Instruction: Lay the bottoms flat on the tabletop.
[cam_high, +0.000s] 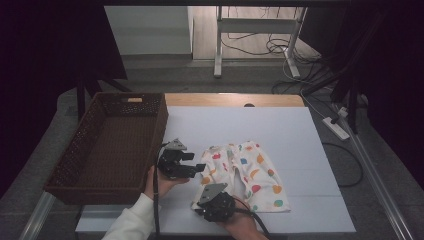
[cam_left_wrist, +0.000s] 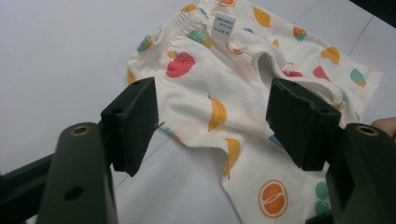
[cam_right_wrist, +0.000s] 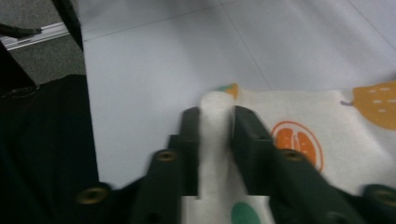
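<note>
White sheeting covers the table (cam_high: 280, 125), and the shorts (cam_high: 245, 175) lie flat on it near the front edge, waistband to the left beside the basket (cam_high: 107, 175). The right gripper (cam_high: 216, 206) is clamped on a fold of cloth at the near left hem corner, probably to lift that leg end for a fold or a carry. In the right gripper view the fabric (cam_right_wrist: 215, 140) stands pinched between the two jaws. The left gripper (cam_high: 192, 162) hovers at the waistband with its jaws wide apart, straddling the cloth (cam_left_wrist: 215, 112) but not yet gripping; it looks set to take the elastic edge. Right of and beyond the shorts the sheet is bare, giving ample room to spread or fold. Left, the basket wall stands close to the left gripper, so swings that way are tight.
</note>
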